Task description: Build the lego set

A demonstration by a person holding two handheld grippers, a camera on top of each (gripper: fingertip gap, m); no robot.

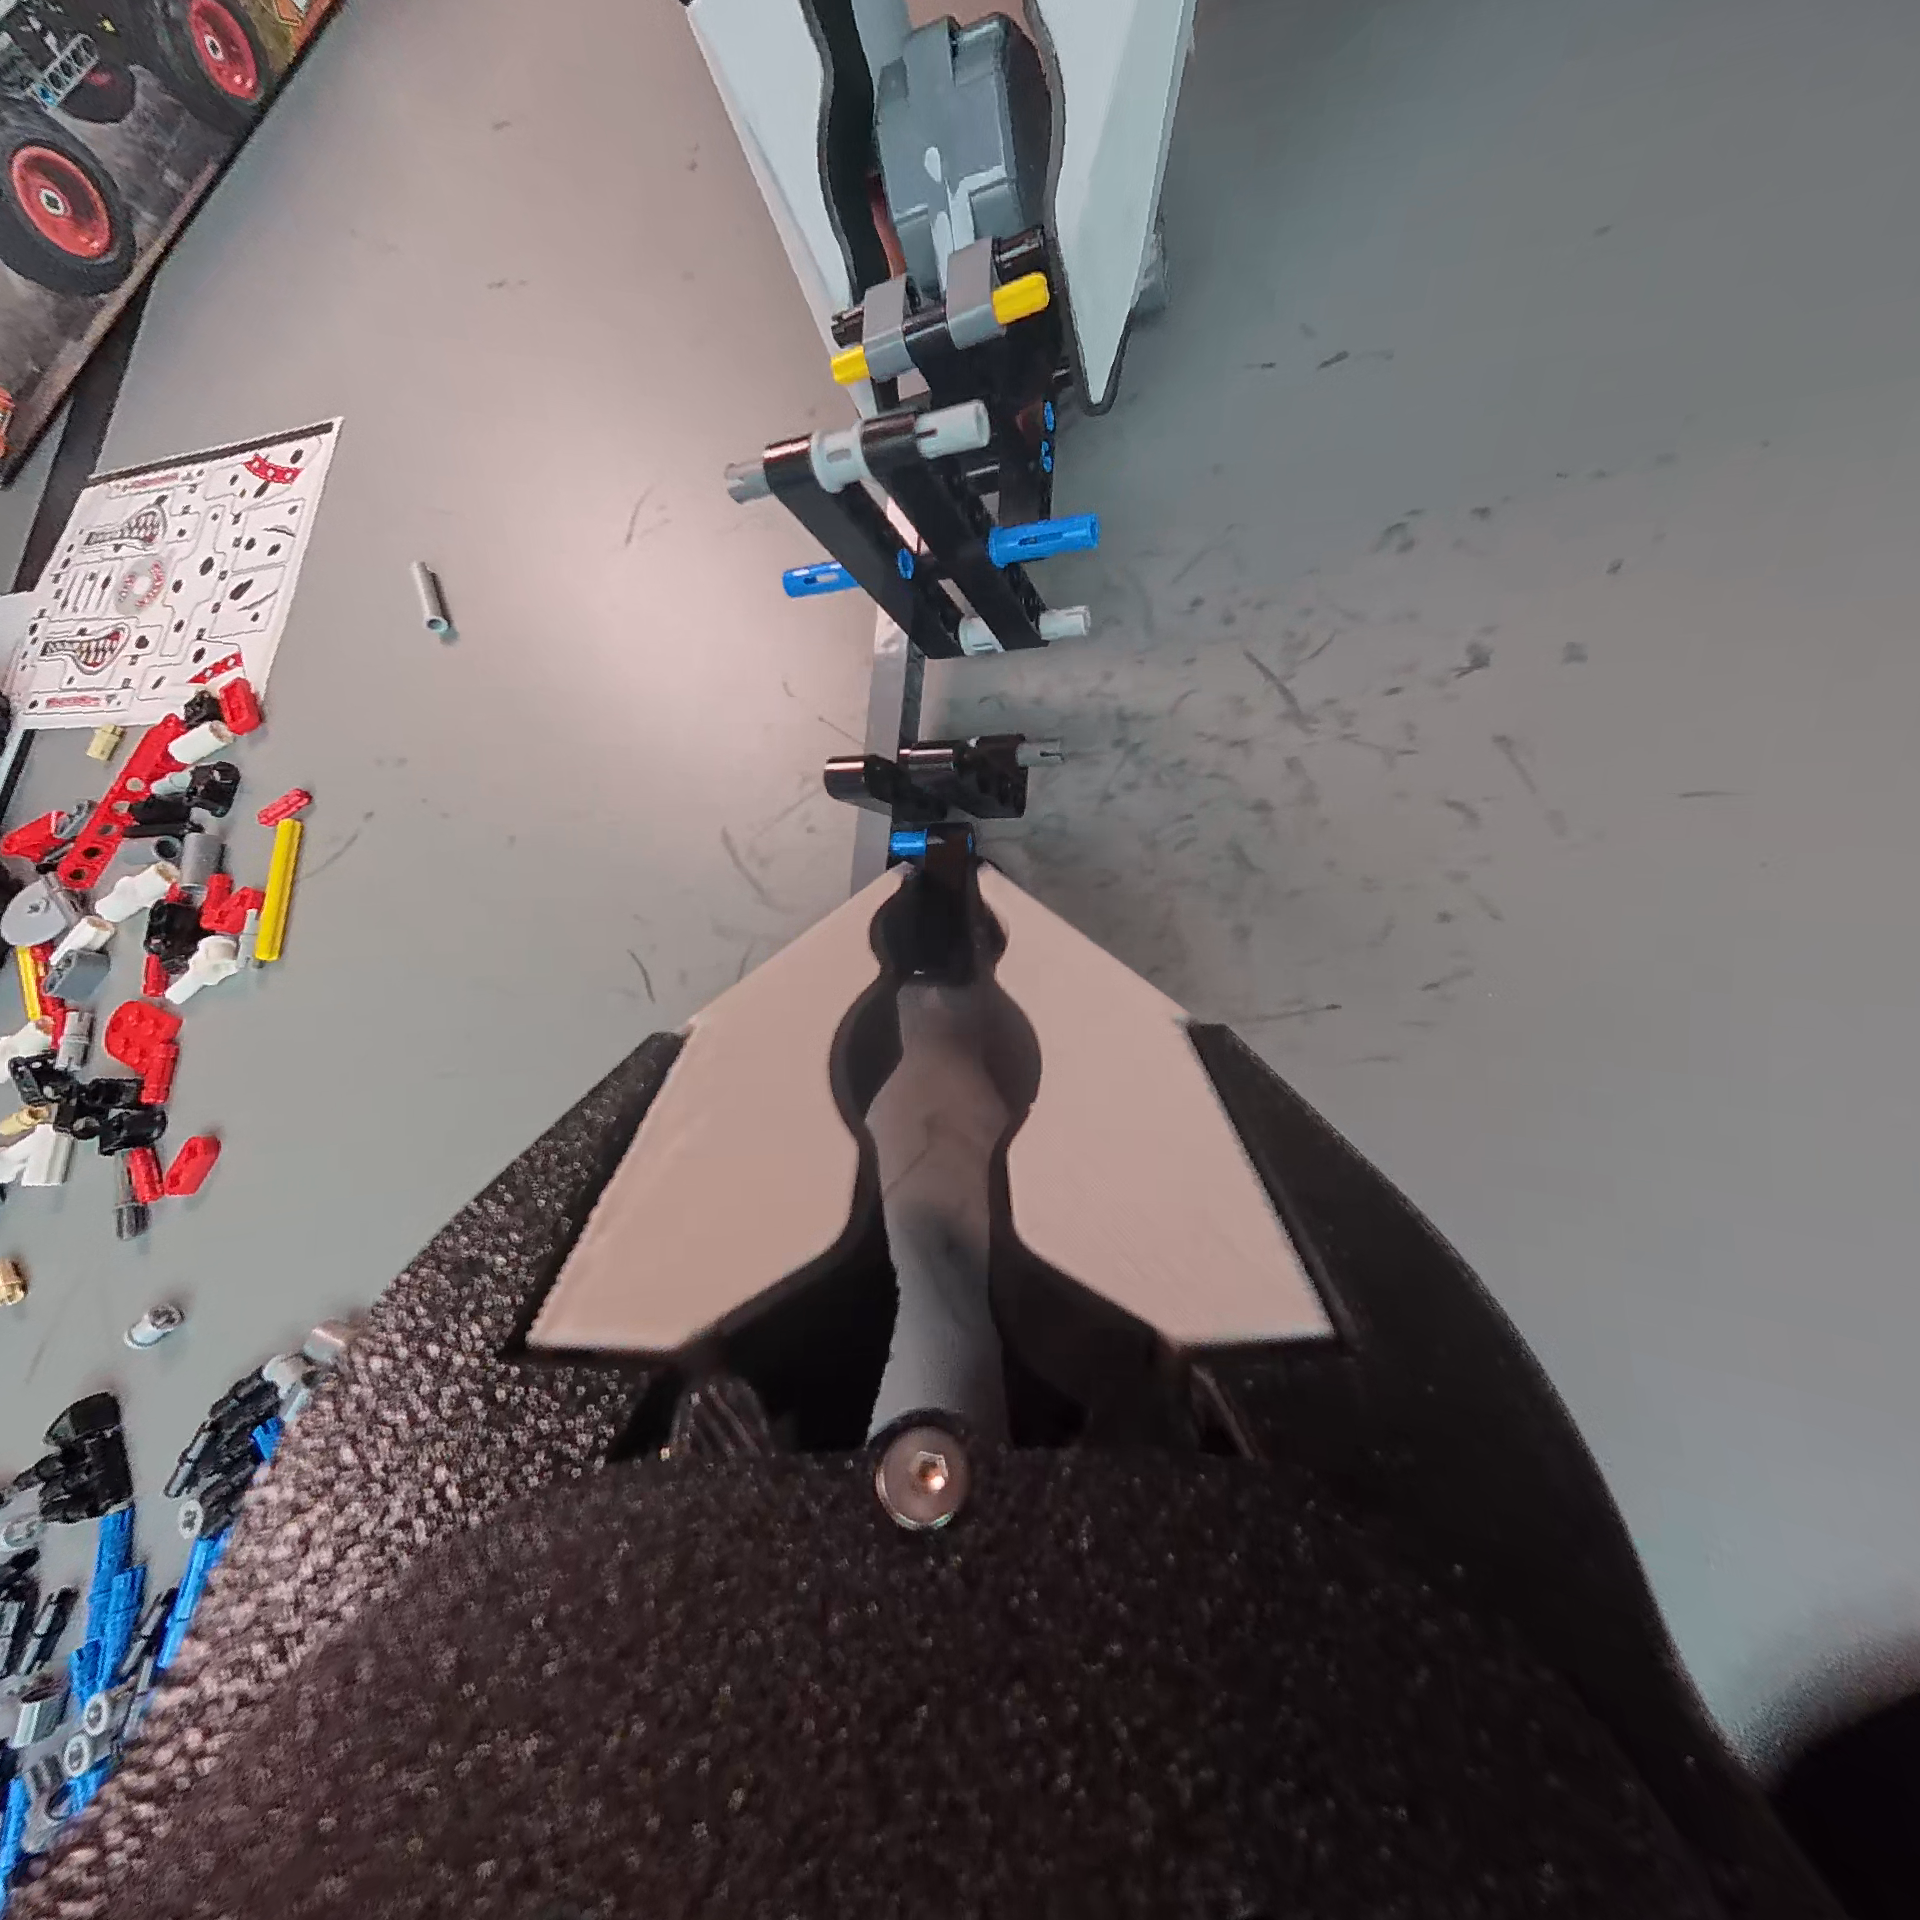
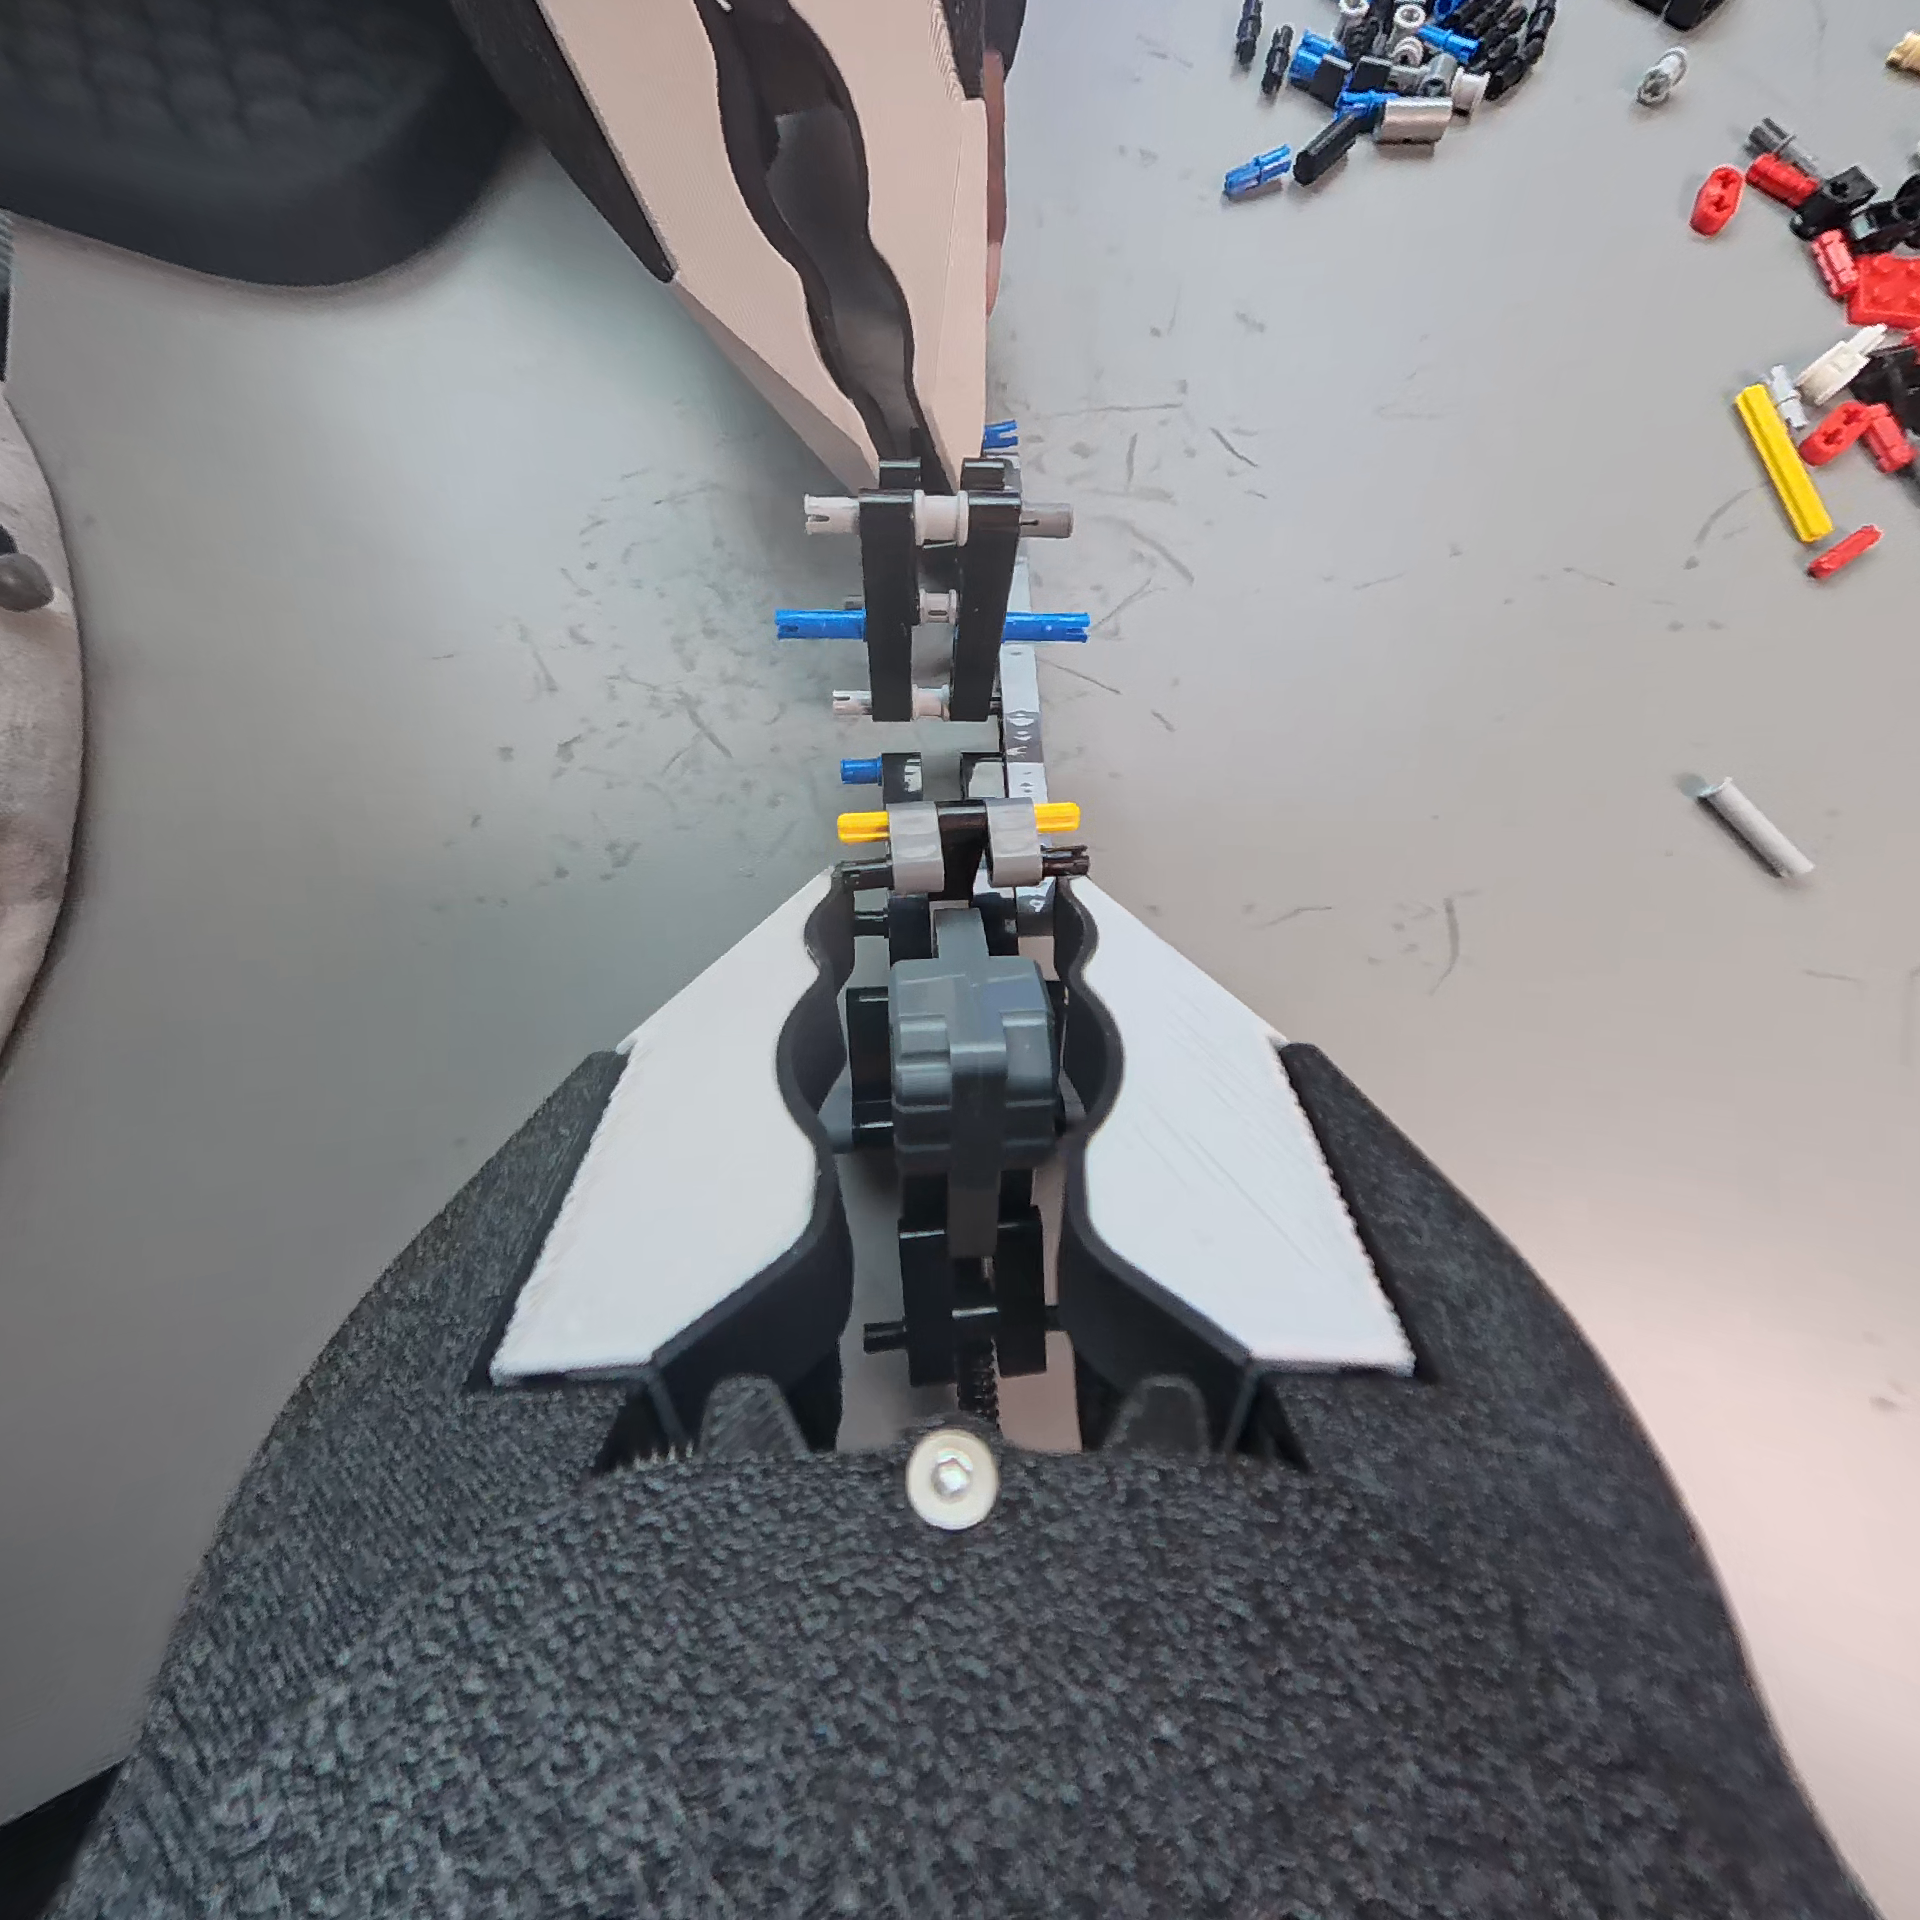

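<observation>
A black lego frame (image 1: 935,540) with blue, yellow and grey pins is held between both grippers above the grey table. My left gripper (image 1: 940,894) is shut on its near black end with a blue pin (image 1: 909,842). The right gripper shows beyond it (image 1: 997,239), gripping the far end. In the right wrist view my right gripper (image 2: 951,904) is shut around the frame's end with the dark grey motor block (image 2: 971,1060). The frame (image 2: 935,613) runs forward to the left gripper (image 2: 914,457), which clamps its far tip.
Loose red, black, white and yellow parts (image 1: 135,935) lie at the left, with a sticker sheet (image 1: 166,571), a grey tube (image 1: 431,597), blue and black pins (image 1: 94,1558) and the set's box (image 1: 104,156). They also show at the right (image 2: 1829,312). One gripper's finger ends stand about 9 cm off the other's.
</observation>
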